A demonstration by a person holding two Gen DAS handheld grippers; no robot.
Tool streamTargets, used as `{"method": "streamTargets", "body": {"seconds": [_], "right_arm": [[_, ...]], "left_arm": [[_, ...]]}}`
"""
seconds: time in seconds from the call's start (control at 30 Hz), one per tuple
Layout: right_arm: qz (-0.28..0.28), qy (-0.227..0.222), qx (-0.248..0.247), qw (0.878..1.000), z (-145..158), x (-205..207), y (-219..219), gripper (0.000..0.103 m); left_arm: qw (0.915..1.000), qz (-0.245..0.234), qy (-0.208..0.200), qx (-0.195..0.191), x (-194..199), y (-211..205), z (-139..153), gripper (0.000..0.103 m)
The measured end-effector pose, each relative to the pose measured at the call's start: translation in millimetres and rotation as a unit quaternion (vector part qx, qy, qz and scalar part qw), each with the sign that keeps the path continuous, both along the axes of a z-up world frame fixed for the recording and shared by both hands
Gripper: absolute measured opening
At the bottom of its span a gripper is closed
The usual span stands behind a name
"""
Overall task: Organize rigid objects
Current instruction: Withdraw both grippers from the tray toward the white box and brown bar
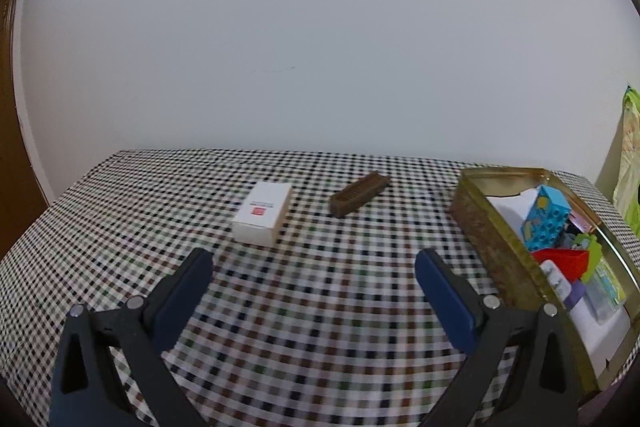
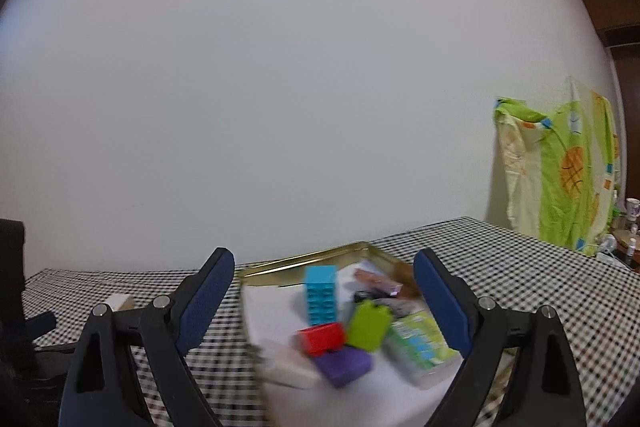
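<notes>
White box (image 1: 263, 213), checked tablecloth (image 1: 120, 227), left of brown block (image 1: 359, 193); gold tin (image 1: 476, 223) of toys far right. Probably light stiff card, smooth; take across its long sides. Left gripper (image 1: 314, 281) and right gripper (image 2: 323, 289): jaws wide, empty.

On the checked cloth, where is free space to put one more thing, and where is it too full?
Free: the cloth in front of the white box and brown block, between the open left tool fingers; also the strip between them. Crowded: the gold tin at the right, packed with toy bricks.
</notes>
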State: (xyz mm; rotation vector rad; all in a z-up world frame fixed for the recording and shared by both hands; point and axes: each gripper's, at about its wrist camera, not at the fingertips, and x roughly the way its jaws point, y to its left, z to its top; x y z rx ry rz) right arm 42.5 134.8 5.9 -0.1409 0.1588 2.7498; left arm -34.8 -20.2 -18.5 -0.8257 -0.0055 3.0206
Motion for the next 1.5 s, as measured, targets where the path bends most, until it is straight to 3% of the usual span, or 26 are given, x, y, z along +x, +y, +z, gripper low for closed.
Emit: {"method": "streamTargets", "body": {"seconds": [0.33, 0.73, 1.0, 1.33, 1.5], "right_arm": [[0.025, -0.009, 0.003, 1.0, -2.0, -13.4, -14.9, 0.093], [0.028, -0.002, -0.008, 1.0, -2.4, -2.3, -21.3, 0.093], [0.038, -0.015, 0.003, 0.999, -2.8, -13.1, -33.8, 0.093], [0.05, -0.017, 0.007, 0.999, -2.4, -19.5, -38.5, 0.093], [0.055, -0.024, -0.002, 0.998, -4.1, -28.8, -39.3, 0.093]], "left_arm": [[0.9999, 0.005, 0.0, 0.013, -1.3, -16.9, 0.3, 0.102], [0.9996, -0.004, 0.027, 0.0, 13.9, -12.2, 6.1, 0.102], [0.9998, 0.011, 0.001, 0.014, 3.4, -19.5, 3.3, 0.102], [0.9998, 0.014, 0.005, 0.011, 5.0, -25.8, 2.9, 0.102], [0.999, 0.042, 0.003, 0.012, -2.8, -45.9, 3.3, 0.102]]}}
